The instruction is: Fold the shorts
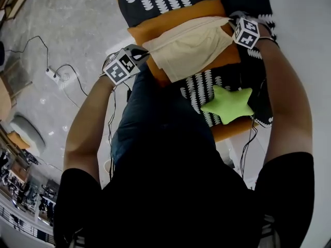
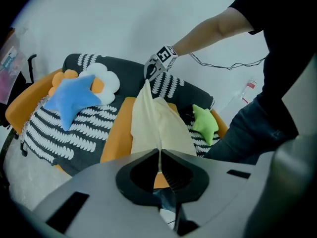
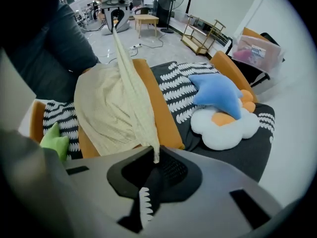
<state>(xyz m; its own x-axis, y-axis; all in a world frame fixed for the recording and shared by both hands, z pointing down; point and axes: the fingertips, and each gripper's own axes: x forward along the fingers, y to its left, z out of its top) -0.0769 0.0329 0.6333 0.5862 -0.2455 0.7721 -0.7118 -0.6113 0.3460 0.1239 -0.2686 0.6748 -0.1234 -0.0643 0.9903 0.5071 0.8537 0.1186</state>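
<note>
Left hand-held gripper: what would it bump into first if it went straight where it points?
The left hand-held gripper would push into the cream shorts it pinches, which hang straight ahead; behind them probably the orange cushion, though depth is unclear.

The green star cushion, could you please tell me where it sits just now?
In the head view the green star cushion lies right of centre on the black-and-white patterned cover, just below the cream shorts.

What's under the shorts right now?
An orange sofa panel shows below and beside the shorts, which hang between the left gripper and right gripper. Whatever lies directly beneath the cloth is covered.
</note>
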